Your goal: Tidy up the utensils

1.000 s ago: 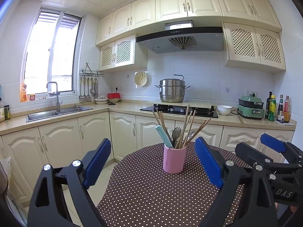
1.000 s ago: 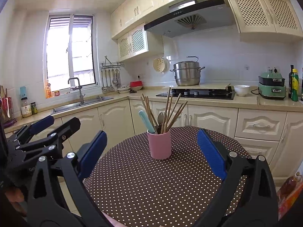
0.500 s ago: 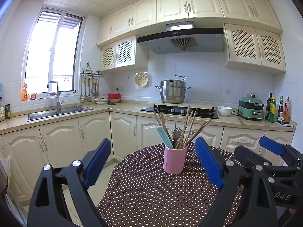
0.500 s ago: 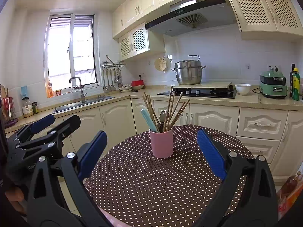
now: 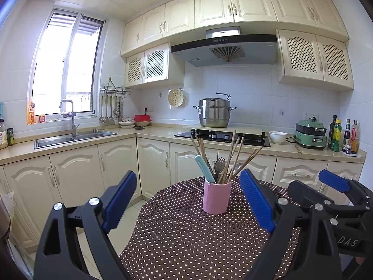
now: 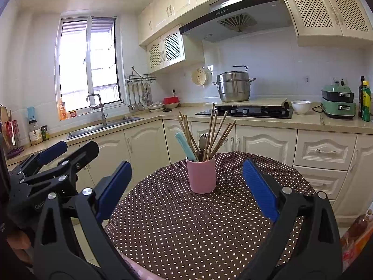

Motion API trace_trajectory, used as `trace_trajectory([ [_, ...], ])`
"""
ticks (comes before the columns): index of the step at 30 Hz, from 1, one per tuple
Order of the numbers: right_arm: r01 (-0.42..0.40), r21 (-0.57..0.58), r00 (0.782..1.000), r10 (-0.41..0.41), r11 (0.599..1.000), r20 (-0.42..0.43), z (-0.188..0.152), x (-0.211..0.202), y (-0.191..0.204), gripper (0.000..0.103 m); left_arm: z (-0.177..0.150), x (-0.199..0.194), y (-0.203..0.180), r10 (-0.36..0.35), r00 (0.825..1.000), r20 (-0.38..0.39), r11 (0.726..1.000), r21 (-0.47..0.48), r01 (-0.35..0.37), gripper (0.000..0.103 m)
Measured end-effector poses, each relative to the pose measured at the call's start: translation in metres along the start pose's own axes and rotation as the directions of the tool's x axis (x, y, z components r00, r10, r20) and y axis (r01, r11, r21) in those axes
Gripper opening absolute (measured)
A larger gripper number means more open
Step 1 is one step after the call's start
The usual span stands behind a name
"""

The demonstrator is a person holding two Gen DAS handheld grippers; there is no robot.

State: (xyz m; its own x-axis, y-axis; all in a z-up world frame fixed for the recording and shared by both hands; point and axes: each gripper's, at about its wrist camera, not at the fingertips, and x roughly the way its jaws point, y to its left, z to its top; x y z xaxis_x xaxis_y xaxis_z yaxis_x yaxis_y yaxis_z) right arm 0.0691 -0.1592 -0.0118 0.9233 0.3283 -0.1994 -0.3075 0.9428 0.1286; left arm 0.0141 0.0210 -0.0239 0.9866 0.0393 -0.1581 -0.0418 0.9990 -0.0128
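Left gripper (image 5: 186,200): blue fingers (image 5: 119,200) spread wide, holding nothing, up in air above table edge. Right gripper (image 6: 186,186): blue fingers (image 6: 260,189) spread wide too, nothing between them.

Both point at pink cup (image 6: 202,174), well apart from it. Cup stands upright on round table (image 6: 209,228) with brown dotted cloth. Cup full: brown chopsticks (image 6: 215,130) lean out, light blue handle (image 6: 185,144) on left side, metal fork (image 6: 203,140) in middle.

Behind table: cream cupboards, sink (image 5: 74,137), black stove (image 5: 223,137) with steel pot (image 5: 214,112), white bowl (image 5: 278,137).
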Motion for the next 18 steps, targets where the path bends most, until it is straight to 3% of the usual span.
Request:
trace_trajectory([
  [18,0.004,0.004,1.0,-0.004,1.0,-0.003,-0.0009,-0.0014,-0.0016,0.094,0.0001,0.0001,-0.0009,0.007,1.0,0.001,1.0,0.009,-0.007,0.088],
])
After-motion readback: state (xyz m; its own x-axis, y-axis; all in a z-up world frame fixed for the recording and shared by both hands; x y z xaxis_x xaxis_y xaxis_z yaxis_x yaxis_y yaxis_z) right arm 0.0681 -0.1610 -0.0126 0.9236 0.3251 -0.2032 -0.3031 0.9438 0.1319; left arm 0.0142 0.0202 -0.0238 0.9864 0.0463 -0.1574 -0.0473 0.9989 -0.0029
